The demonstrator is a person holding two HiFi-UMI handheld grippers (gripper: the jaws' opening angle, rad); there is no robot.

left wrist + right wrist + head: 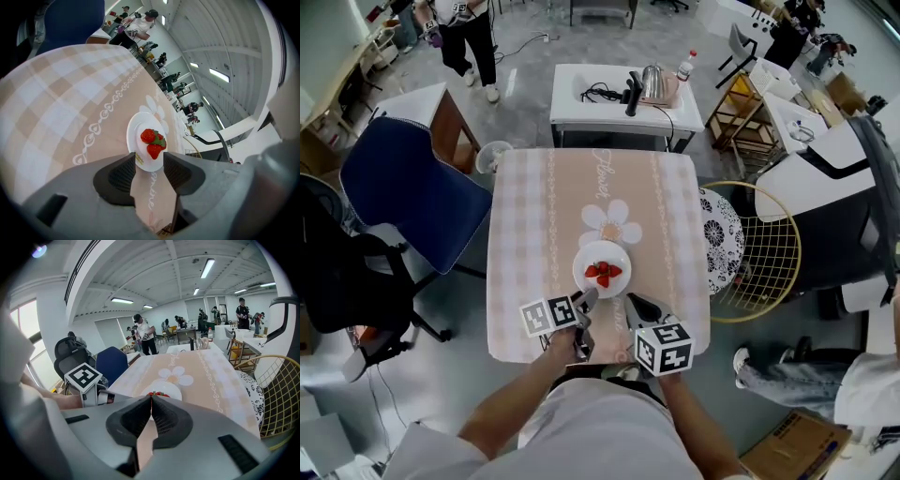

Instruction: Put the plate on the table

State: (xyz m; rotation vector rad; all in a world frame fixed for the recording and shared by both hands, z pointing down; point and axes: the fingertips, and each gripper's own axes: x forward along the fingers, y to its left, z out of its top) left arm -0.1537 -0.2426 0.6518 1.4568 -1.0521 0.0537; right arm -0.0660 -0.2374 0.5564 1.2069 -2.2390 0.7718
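Surface [534, 244] under a checked cloth, busy workshop beyond; nearest, left tool [149, 161] with jaws wide apart, near rim of the plate [136, 129] just at their tips, pads not pressing, so nothing gripped; right tool [151, 399] alongside, jaws closed together on nothing, apparently idle; plate sits flat on the cloth, carrying strawberries [603, 273], just short of the printed flower [612, 223]; judgement: plate is set down, placement essentially done; farther left, blue chair [412, 192].
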